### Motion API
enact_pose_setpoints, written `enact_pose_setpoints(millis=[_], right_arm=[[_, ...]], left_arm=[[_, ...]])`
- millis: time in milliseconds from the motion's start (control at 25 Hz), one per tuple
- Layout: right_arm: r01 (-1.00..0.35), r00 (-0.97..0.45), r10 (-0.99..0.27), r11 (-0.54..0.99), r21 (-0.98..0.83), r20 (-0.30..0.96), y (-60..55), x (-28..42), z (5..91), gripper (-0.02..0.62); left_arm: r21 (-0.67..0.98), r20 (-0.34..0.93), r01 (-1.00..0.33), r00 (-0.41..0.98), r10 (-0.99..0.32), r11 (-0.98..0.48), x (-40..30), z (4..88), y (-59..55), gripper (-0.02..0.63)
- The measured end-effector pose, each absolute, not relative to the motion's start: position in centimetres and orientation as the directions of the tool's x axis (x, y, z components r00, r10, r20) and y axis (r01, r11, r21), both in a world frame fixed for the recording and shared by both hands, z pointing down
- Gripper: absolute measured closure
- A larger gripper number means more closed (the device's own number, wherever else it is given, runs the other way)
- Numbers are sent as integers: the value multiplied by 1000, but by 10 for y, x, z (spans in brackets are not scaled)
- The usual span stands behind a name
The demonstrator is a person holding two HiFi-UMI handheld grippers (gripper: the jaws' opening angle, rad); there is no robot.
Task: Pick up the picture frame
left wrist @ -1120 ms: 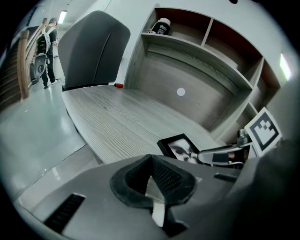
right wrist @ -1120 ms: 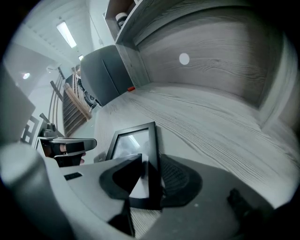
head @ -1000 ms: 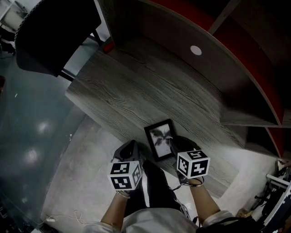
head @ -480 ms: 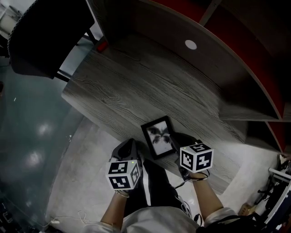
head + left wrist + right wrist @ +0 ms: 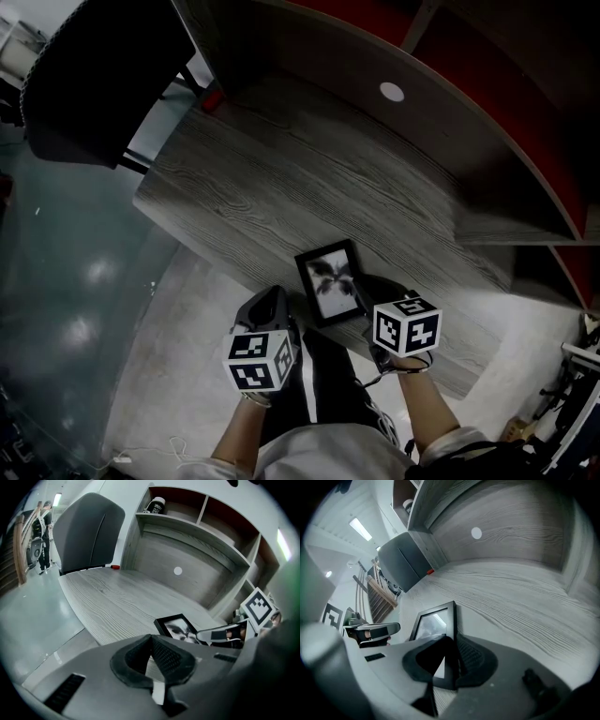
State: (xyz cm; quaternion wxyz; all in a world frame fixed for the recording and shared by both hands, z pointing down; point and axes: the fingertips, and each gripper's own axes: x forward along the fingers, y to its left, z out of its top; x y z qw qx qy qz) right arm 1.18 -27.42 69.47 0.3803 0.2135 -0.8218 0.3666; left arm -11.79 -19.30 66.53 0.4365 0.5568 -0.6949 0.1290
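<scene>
Picture frame [image 5: 331,279] lies near the desk's [image 5: 272,178] front edge. Top-left shelf compartment [image 5: 180,501] holds one dark jar [image 5: 156,505]. Your right gripper [image 5: 451,648] jaws have just been closing and now clamp the frame's right edge. Your left gripper [image 5: 151,641] sits just left of the frame, jaws together, nothing between them.

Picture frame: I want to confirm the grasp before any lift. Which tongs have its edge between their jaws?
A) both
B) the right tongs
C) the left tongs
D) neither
B: in the right gripper view the picture frame's black edge stands between the jaws of the right tongs, which have just been closing on it; the left tongs are shut on nothing.
</scene>
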Motion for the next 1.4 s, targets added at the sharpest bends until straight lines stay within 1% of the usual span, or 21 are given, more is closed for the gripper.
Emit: enact_pose_setpoints(millis=[360, 840, 1400], right_arm=[[-649, -644, -129, 614, -449, 754, -281, 10, 678, 509], [-688, -658, -268, 595, -416, 704, -299, 8, 626, 509], [-749, -647, -502, 560, -355, 573, -334, 14, 539, 509]], left_arm=[[297, 742, -898, 3, -670, 325, -120, 654, -199, 592], [303, 692, -916, 21, -722, 264, -126, 610, -215, 592], [294, 538, -950, 73, -840, 106, -126, 527, -270, 592]])
